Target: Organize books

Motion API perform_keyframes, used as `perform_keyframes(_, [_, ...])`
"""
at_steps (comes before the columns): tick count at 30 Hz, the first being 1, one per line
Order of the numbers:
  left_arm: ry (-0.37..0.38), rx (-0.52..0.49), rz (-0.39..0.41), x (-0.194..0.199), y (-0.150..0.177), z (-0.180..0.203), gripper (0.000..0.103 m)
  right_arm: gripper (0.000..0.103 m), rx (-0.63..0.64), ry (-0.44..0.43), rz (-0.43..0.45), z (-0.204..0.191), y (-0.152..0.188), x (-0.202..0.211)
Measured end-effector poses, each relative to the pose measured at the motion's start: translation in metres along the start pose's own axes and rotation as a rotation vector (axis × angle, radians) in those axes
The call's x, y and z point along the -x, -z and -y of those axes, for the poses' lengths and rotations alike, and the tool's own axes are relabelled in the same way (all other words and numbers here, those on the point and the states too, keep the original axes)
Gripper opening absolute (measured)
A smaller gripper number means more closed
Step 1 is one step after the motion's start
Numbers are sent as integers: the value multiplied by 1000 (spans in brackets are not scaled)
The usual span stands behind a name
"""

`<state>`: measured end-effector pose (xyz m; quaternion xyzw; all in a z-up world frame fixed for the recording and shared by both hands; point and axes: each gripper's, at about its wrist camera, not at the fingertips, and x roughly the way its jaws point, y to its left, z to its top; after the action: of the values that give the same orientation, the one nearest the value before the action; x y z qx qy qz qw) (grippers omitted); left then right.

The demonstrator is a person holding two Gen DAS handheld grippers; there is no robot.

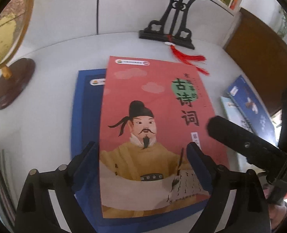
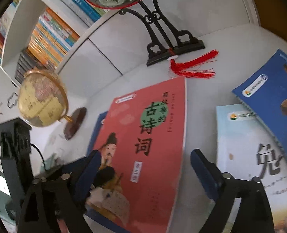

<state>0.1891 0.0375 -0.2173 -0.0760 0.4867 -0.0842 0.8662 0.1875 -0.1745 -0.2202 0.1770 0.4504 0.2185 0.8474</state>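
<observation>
Writing on the red book [image 1: 155, 128] reads 古诗词 in large dark brush-style characters running down the cover's right side, the first set on a green disc, with a small white pill-shaped label near the top edge too blurred to read. Its cover is smooth and glossy, salmon red, with a painted figure in a yellow robe and black cap holding a brush over a scroll. It lies flat on the white counter [image 1: 52, 77], stacked askew on a dark blue book [image 1: 85, 116] whose left margin and lower edge show beneath it; its long axis runs away from the left wrist camera, title end farthest. To the right lie a pale blue book [image 2: 240, 145] bearing a big grey character and, overlapping its upper corner, a spiral-bound blue book [image 2: 269, 89] with an eagle. The left gripper [image 1: 143, 151] hangs over the red cover with its jaws spread wide, holding nothing. The right gripper [image 2: 145, 159] also has wide, empty jaws, straddling the red book's right edge. Behind stand a carved black stand [image 1: 170, 29] with a red tassel [image 1: 190, 60], and a cream globe [image 2: 42, 101] on a round brown base.
</observation>
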Motion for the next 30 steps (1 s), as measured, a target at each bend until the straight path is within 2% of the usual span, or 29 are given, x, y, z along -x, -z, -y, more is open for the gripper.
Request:
perform_keyframes(3, [26, 25, 9, 2, 0, -3, 92, 103, -19, -44, -1, -2, -1, -3])
perform_keyframes(8, [106, 126, 29, 7, 0, -19, 91, 103, -47, -75, -19, 0, -4, -2])
perform_keyframes(19, [114, 156, 10, 11, 3, -22, 89, 103, -51, -92, -42, 1, 0, 2])
perform_keyframes(22, [103, 180, -5, 17, 12, -25, 89, 91, -112, -155, -31, 10, 4, 11])
perform_keyframes(24, [91, 190, -19, 22, 20, -26, 89, 71, -137, -166, -35, 15, 10, 16])
perform_keyframes(25, [81, 191, -28, 25, 24, -26, 89, 67, -136, -157, -43, 16, 13, 18])
perform_keyframes(26, [70, 193, -37, 27, 28, -25, 89, 63, -137, -155, -54, 18, 18, 20])
perform_keyframes(30, [27, 199, -68, 36, 43, -25, 85, 60, -151, -186, -70, 18, 27, 25])
